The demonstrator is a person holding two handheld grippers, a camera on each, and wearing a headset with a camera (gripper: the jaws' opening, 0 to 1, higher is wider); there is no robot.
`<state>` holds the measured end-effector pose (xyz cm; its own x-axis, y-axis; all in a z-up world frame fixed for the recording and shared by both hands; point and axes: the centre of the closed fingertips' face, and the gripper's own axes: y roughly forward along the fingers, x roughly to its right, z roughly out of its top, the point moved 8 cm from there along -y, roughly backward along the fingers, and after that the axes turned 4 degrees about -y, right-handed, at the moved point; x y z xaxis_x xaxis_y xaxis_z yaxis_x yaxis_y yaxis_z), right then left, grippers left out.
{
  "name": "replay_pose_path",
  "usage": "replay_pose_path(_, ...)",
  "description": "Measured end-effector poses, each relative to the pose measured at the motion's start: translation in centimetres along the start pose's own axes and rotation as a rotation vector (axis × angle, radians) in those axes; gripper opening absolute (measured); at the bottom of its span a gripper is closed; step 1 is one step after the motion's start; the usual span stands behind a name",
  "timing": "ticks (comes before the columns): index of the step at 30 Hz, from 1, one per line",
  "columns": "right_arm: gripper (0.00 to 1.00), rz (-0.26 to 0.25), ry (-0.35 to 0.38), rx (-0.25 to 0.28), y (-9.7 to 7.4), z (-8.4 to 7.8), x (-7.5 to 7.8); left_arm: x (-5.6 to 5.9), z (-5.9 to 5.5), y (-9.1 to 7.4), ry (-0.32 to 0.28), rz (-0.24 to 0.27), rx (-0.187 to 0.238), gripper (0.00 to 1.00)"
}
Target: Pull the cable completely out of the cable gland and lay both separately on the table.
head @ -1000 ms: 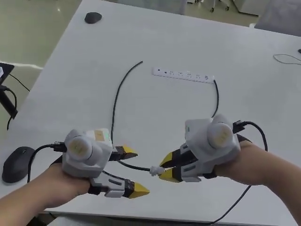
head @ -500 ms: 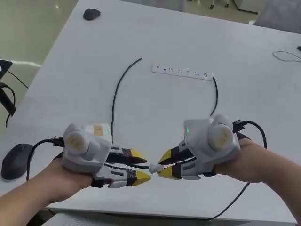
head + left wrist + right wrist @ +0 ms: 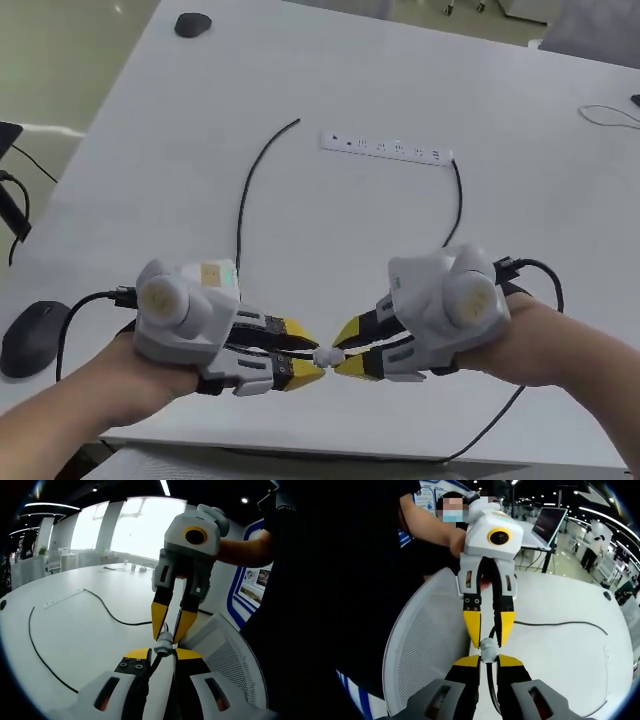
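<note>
left gripper (image 3: 305, 355) tip-to-tip with right gripper (image 3: 344, 352)

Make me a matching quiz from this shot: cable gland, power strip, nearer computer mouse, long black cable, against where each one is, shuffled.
1 cable gland
2 power strip
3 nearer computer mouse
4 long black cable

A at the left edge of the table
B between left gripper and right gripper tips
C curving over the tabletop
D straight, at mid-table

Pairs: 1-B, 2-D, 3-A, 4-C
</note>
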<state>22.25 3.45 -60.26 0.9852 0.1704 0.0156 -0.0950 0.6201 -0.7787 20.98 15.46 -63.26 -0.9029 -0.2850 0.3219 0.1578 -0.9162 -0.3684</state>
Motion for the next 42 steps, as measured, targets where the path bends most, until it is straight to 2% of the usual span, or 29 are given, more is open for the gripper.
replay_pose_path(9,0.06,0.002,-0.013,0.016,0.0,-0.3,0.1,0.2,0.1,0.1,0.045,0.0,0.019,0.16)
replay_pose_path(14,0.07,-0.02,-0.021,0.05,-0.2,-0.5,0.1,0.1,0.1,0.1,0.026,0.012,0.03,0.15)
replay_pose_path(22,0.08,-0.03,0.02,0.091,-0.2,-0.4,0.2,0.1,0.5,-0.3,0.011,0.018,0.012,0.15)
replay_pose_path(24,0.08,-0.028,0.079,0.095,-0.4,-0.4,0.4,0.1,0.7,-0.3,0.016,0.022,0.013,0.15)
replay_pose_path(26,0.1,-0.01,0.169,0.113,-0.8,-0.4,0.6,0.1,0.9,-0.2,0.034,0.024,0.003,0.15)
replay_pose_path(28,0.12,-0.006,0.202,0.134,-1.5,-0.7,1.3,0.1,1.1,-0.1,0.077,0.029,-0.019,0.15)
replay_pose_path(29,0.13,0.016,0.249,0.155,-1.7,-0.8,1.3,0.2,1.2,-0.1,0.088,0.031,-0.02,0.15)
replay_pose_path(30,0.13,0.05,0.327,0.212,-2.1,-0.8,1.6,0.3,1.4,-0.1,0.106,0.028,-0.022,0.15)
replay_pose_path(32,0.12,0.087,0.395,0.267,-2.6,-1.2,2.3,0.5,1.5,-0.1,0.136,0.029,-0.028,0.15)
replay_pose_path(33,0.12,0.107,0.432,0.287,-2.8,-1.5,2.6,0.5,1.6,0.0,0.15,0.028,-0.031,0.15)
replay_pose_path(34,0.13,0.155,0.513,0.317,-3.0,-1.9,2.8,0.6,1.7,0.0,0.164,0.027,-0.035,0.15)
replay_pose_path(36,0.18,0.22,0.601,0.335,-3.0,-2.2,2.9,0.6,1.8,0.0,0.172,0.025,-0.038,0.15)
replay_pose_path(38,0.16,0.265,0.616,0.35,-2.8,-2.6,3.2,0.6,2.0,-0.1,0.199,0.037,-0.042,0.15)
replay_pose_path(40,0.15,0.294,0.666,0.363,-2.4,-2.6,3.0,0.6,2.2,-0.2,0.219,0.046,-0.041,0.15)
replay_pose_path(42,0.15,0.319,0.678,0.361,-2.1,-2.6,2.8,0.7,2.3,-0.3,0.227,0.046,-0.045,0.15)
